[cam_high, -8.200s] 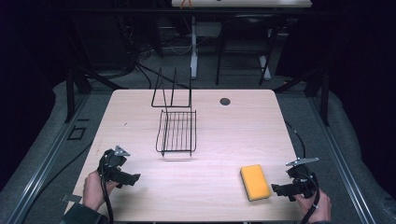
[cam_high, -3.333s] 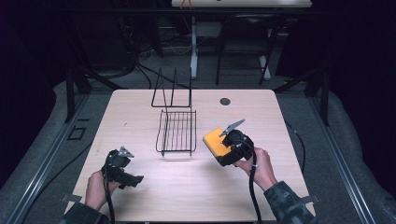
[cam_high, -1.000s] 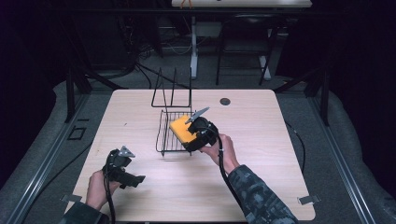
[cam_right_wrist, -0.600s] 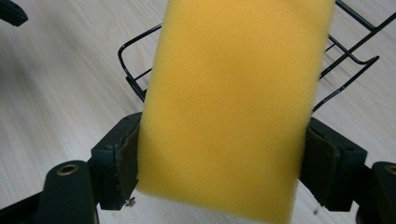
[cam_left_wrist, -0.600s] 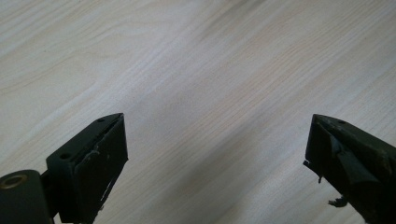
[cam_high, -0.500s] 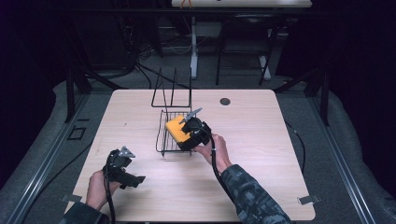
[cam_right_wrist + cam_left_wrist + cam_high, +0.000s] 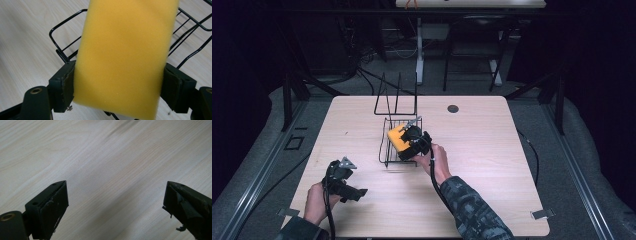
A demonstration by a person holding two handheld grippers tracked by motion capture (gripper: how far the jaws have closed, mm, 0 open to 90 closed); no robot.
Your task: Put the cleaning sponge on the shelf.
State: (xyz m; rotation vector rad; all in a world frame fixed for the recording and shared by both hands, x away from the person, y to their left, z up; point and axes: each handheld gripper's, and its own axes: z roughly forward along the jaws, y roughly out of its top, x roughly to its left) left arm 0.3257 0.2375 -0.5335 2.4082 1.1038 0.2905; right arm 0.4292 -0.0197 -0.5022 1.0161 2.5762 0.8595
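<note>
My right claw (image 7: 117, 82) is clamped on the sponge (image 7: 125, 55); a jaw presses each long side of the yellow block, and the foam bulges a little where they bite. In the high view I hold the sponge (image 7: 396, 137) over the wire rack (image 7: 388, 155), which sits near the middle of the table (image 7: 492, 150), a bit to the left. The right claw (image 7: 408, 142) is over the rack's right part, with my hand (image 7: 438, 162) behind it on the near side. In the right claw's own view the rack's black wires (image 7: 62, 40) run under and around the sponge, with bare wood showing through them. I cannot tell whether the sponge touches the wires or hangs just above them.

My left claw (image 7: 359, 191) rests low at the near left of the table, well apart from the rack, held in my left hand (image 7: 317, 202). Its jaws stand wide apart with nothing between them, just pale wood grain (image 7: 112, 170) beneath.

A small dark disc (image 7: 453, 108) lies on the far side of the table, right of the rack's upright back.
</note>
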